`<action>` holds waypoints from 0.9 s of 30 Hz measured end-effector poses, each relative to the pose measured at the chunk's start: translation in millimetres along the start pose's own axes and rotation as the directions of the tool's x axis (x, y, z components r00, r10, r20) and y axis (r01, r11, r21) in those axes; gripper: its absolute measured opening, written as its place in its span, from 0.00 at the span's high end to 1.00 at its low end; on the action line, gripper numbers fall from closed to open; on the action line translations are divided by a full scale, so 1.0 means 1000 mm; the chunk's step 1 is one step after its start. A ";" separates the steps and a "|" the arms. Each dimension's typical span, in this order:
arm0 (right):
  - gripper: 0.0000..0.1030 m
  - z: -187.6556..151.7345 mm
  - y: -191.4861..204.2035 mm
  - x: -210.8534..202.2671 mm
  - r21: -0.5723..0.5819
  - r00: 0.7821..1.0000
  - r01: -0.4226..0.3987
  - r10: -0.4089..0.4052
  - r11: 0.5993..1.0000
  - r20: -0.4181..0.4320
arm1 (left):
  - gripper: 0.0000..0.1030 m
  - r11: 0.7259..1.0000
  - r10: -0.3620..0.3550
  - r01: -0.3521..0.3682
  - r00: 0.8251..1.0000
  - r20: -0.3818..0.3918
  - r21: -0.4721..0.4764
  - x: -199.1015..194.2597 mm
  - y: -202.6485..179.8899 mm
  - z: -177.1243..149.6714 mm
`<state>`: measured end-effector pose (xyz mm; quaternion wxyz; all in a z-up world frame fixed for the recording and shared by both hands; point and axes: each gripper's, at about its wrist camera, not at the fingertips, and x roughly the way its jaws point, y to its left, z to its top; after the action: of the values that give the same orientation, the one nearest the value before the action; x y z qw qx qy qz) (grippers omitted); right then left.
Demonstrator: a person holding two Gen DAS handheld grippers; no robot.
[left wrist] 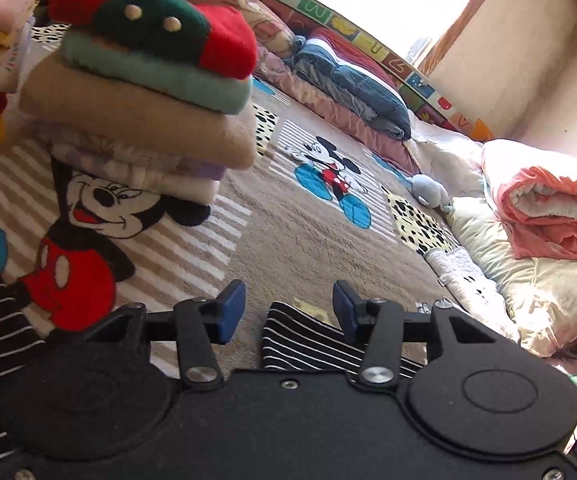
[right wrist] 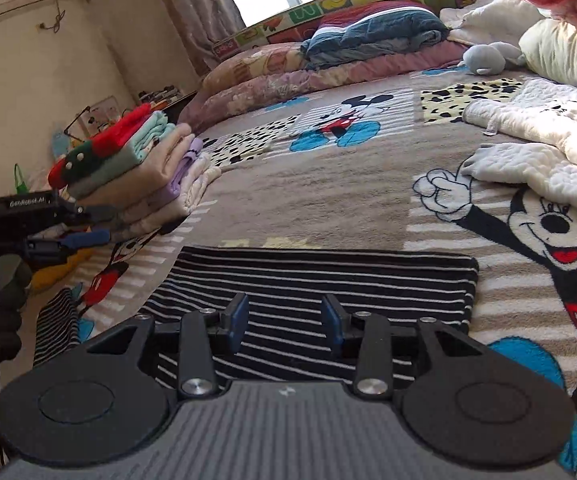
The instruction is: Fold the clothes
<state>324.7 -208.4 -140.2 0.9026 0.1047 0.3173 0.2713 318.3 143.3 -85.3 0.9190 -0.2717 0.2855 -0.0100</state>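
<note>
Hovering with jaws apart and nothing between them, left gripper (left wrist: 288,306) and right gripper (right wrist: 284,320), both just above a folded striped garment (right wrist: 312,280) lying flat on the cartoon-mouse blanket (right wrist: 328,200). Standing further back on the blanket, a stack of folded clothes (left wrist: 148,100); lying beyond, a grey soft toy (right wrist: 484,58) and pillows (right wrist: 368,28) near the window.

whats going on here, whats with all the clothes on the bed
A person is folding clothes on a cartoon mouse blanket, a gripper in each hand. A black and white striped garment lies folded flat in front of them. The right gripper and the left gripper hang over it, jaws apart and holding nothing. A stack of folded clothes stands beside it, and a white quilted garment lies unfolded.
</note>
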 end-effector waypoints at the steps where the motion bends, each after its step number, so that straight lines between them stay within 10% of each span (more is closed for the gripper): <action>1: 0.60 -0.008 0.019 0.000 -0.048 1.000 -0.010 0.010 0.999 -0.019 | 0.47 1.000 0.021 -0.021 1.000 0.011 -0.021 -0.014 0.008 -0.005; 7: 0.59 -0.061 0.102 -0.024 -0.150 0.994 -0.084 0.074 0.985 -0.075 | 0.44 0.958 0.176 -0.168 0.984 0.014 -0.231 -0.084 0.093 -0.026; 15: 0.51 -0.130 0.218 -0.060 -0.427 0.992 -0.122 0.099 0.896 -0.074 | 0.44 0.874 0.182 -0.180 0.983 -0.038 -0.451 -0.138 0.173 -0.044; 22: 0.48 -0.163 0.270 -0.060 -0.592 0.998 -0.069 0.051 0.803 -0.047 | 0.44 0.954 -0.055 0.025 0.994 -0.092 -0.299 -0.127 0.142 -0.056; 27: 0.47 -0.164 0.267 -0.040 -0.559 0.998 -0.053 0.033 0.828 -0.047 | 0.44 0.942 -0.228 0.162 0.951 -0.208 -0.294 -0.087 0.093 -0.084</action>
<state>82.5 -5.7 -150.9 0.8818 -0.1616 0.2373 0.3742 188.5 196.3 -144.8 0.8260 -0.4197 0.3641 -0.0948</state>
